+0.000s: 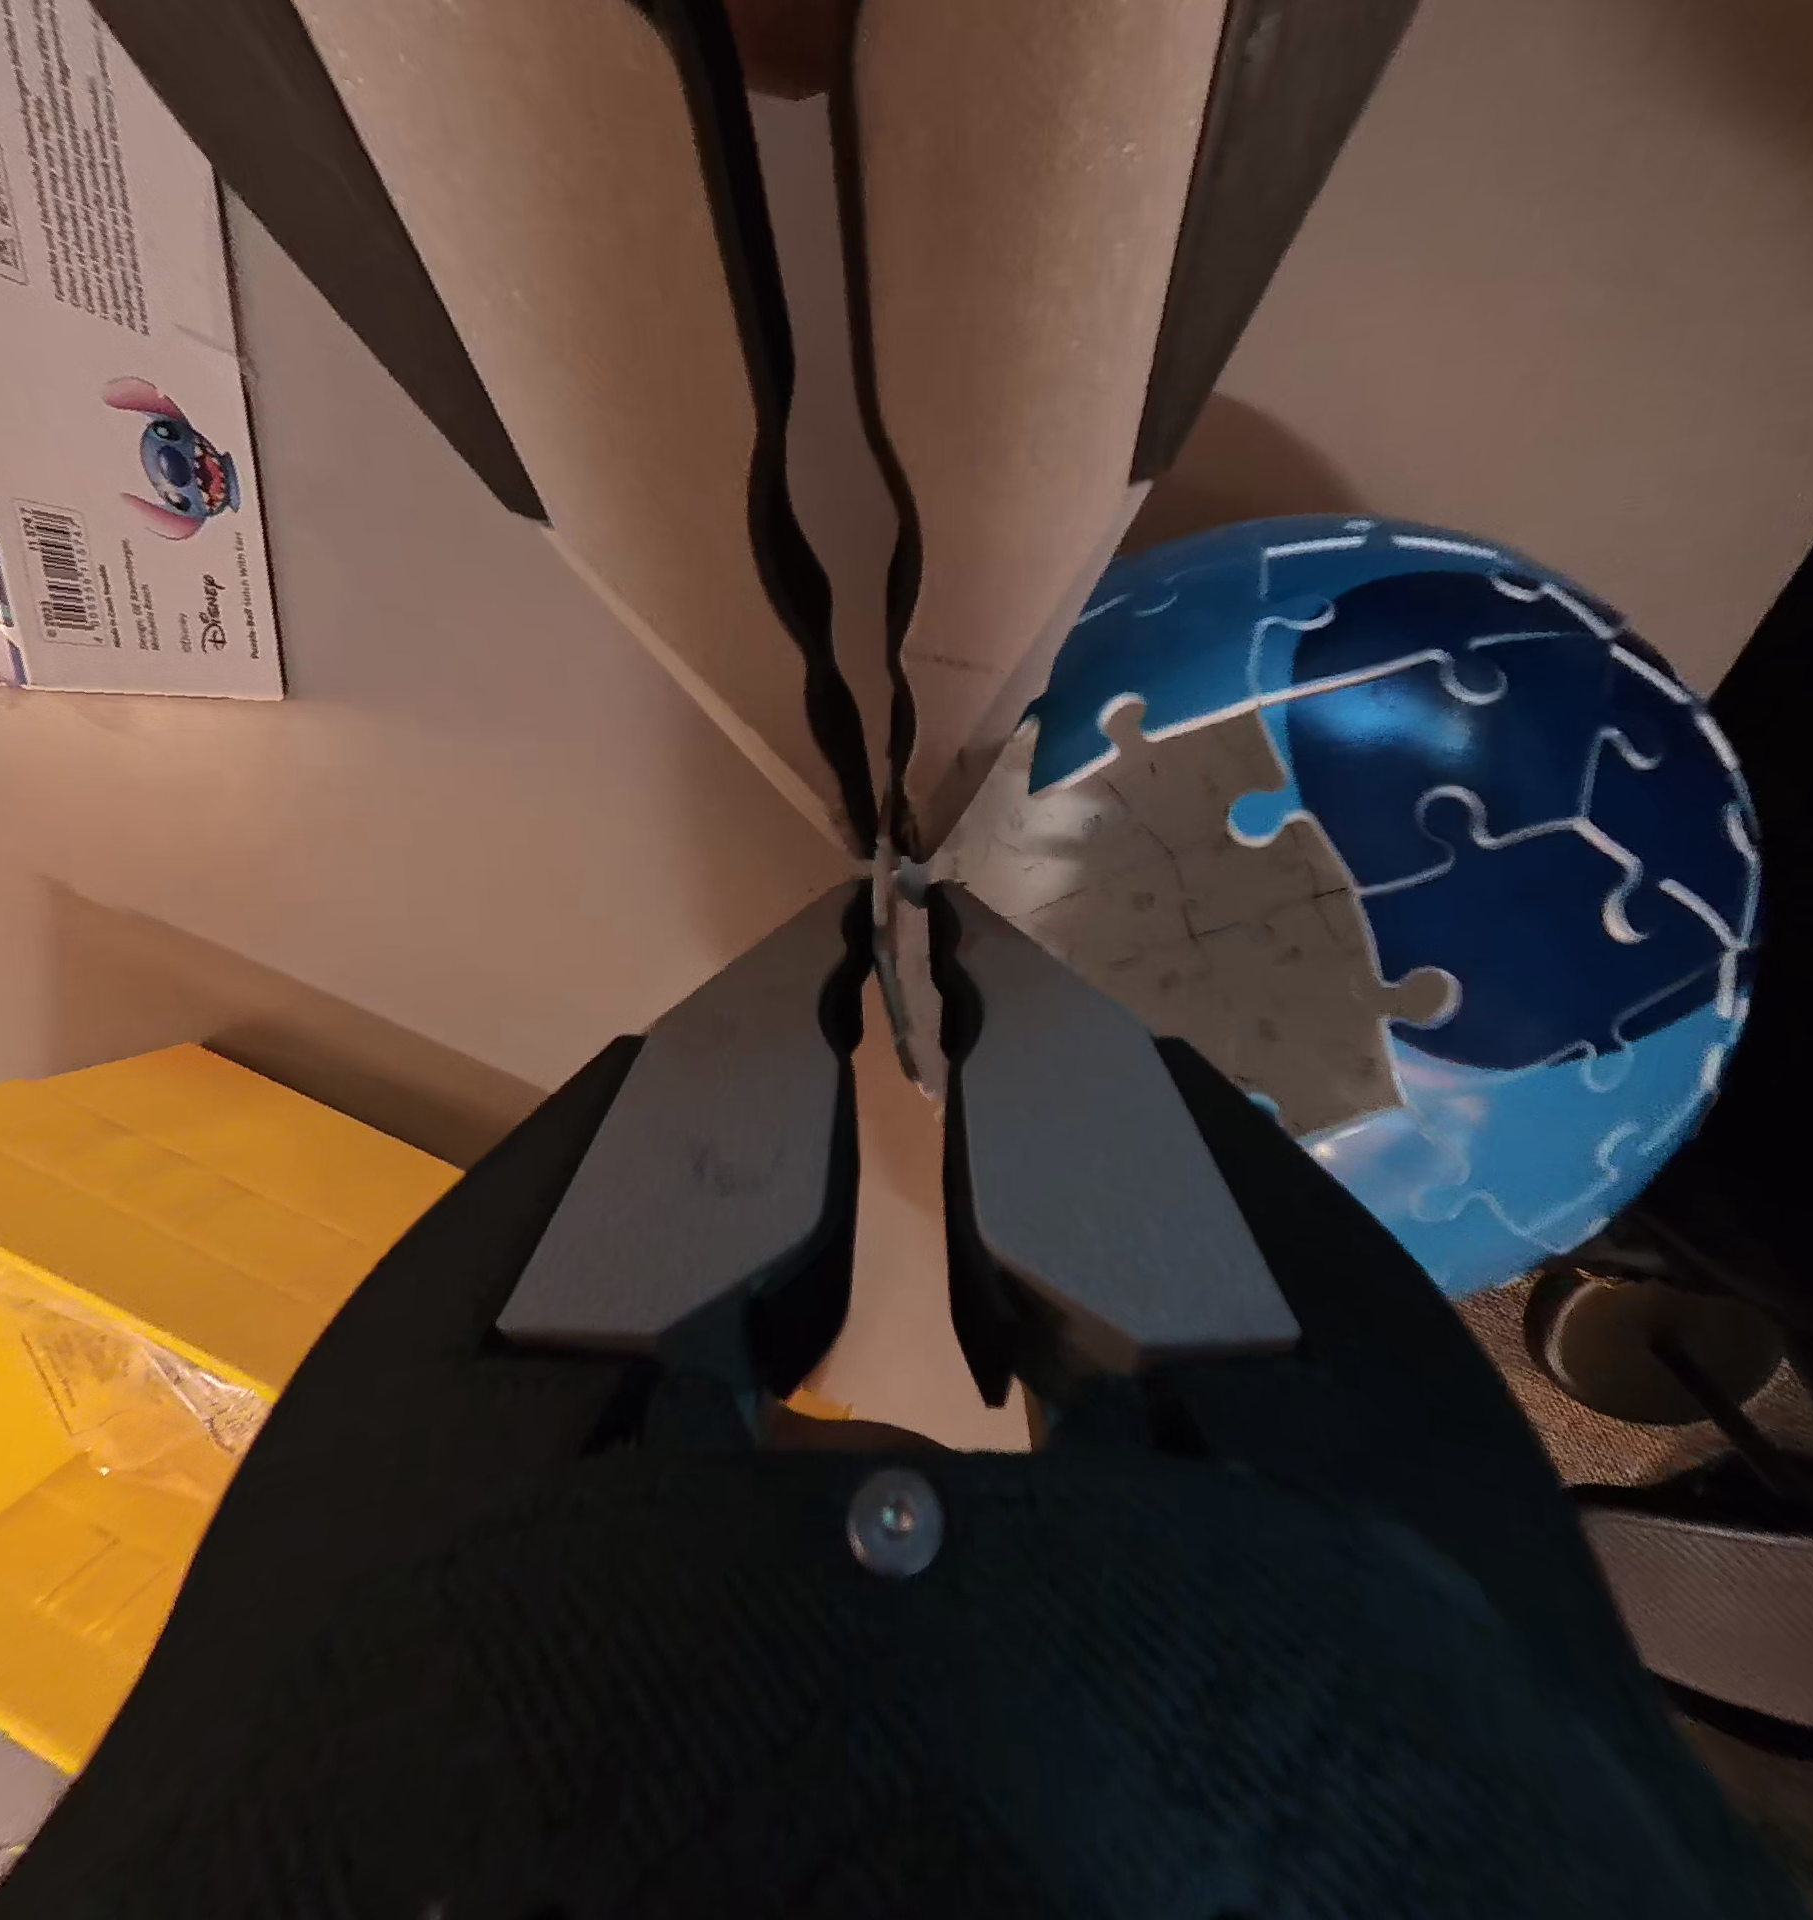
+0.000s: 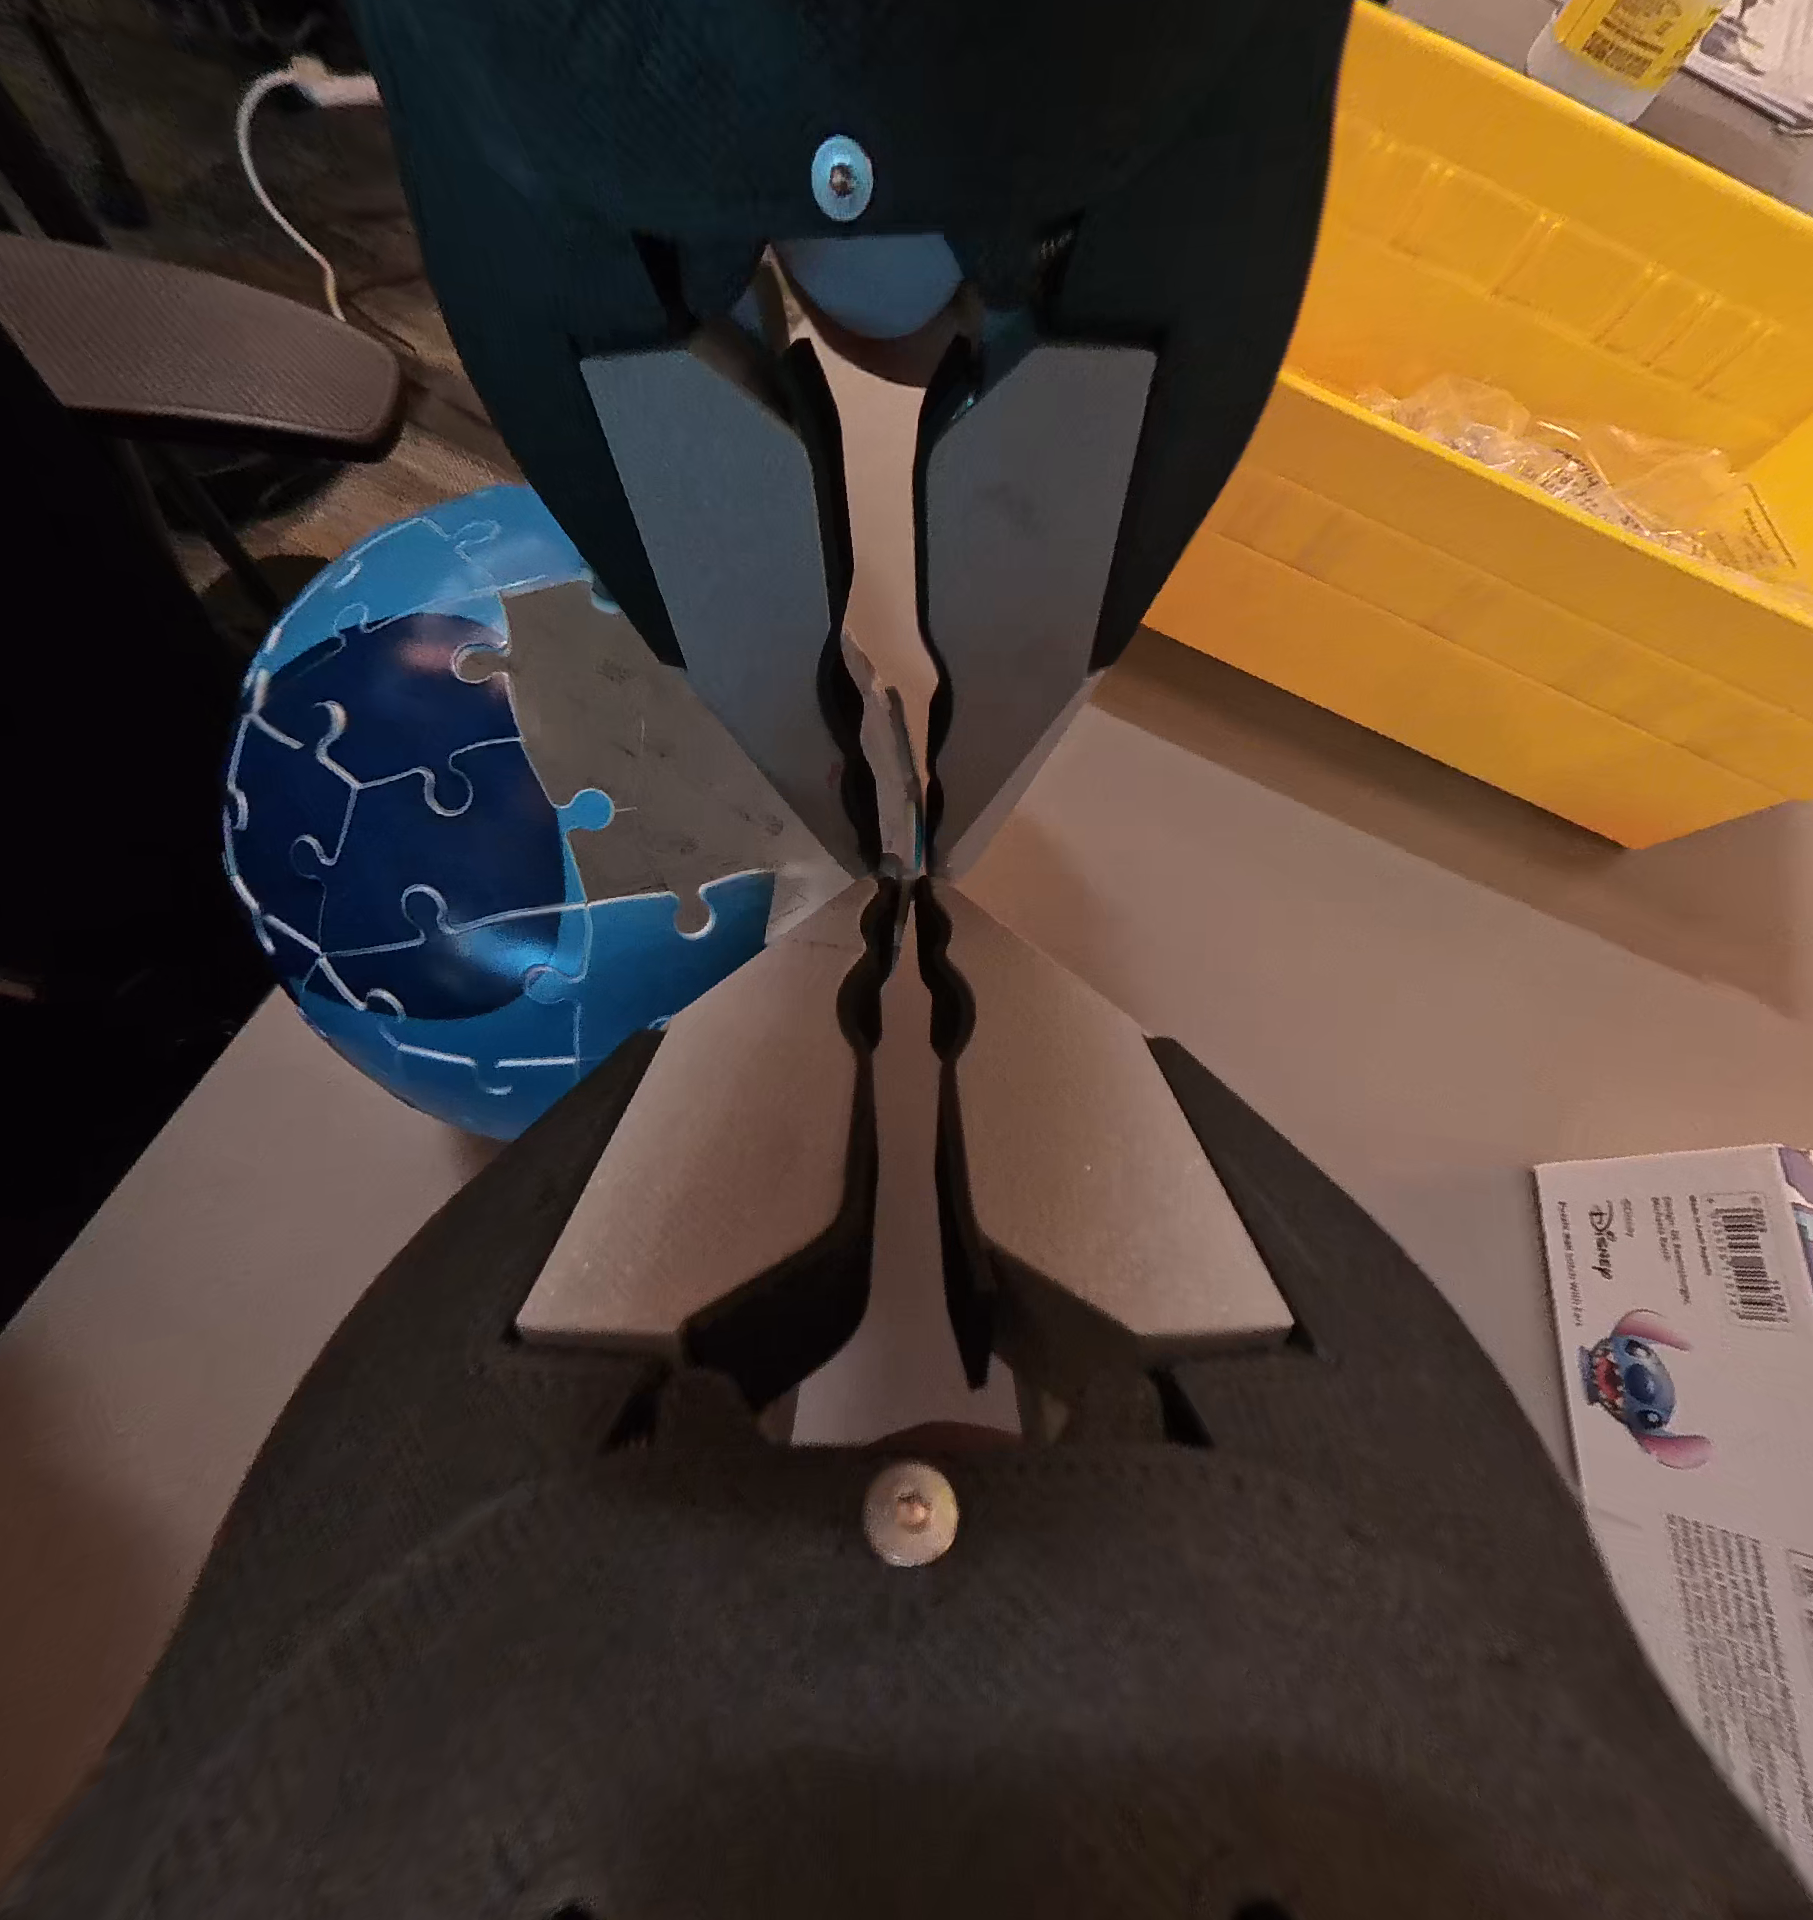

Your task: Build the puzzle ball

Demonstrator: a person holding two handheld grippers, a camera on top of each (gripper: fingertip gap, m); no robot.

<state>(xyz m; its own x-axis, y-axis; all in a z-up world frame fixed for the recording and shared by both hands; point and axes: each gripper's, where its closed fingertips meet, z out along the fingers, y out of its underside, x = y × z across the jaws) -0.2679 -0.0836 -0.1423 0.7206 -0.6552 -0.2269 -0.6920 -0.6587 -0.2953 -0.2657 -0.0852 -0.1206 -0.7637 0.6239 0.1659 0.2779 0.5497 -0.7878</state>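
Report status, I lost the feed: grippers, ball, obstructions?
Left gripper shut on puzzle piece; right gripper meets it tip to tip. Puzzle ball part-built, open. Nothing in the way.

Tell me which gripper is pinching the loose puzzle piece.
The left gripper, the darker one: the thin puzzle piece stands edge-on between its fingers. The right gripper meets it tip to tip, closed, holding nothing visible.

Two black claws with grey fingers

The left claw has a dark textured body, flat grey finger plates, wavy black inner pads and one silver screw. The right claw is charcoal, built alike, with a pale screw.
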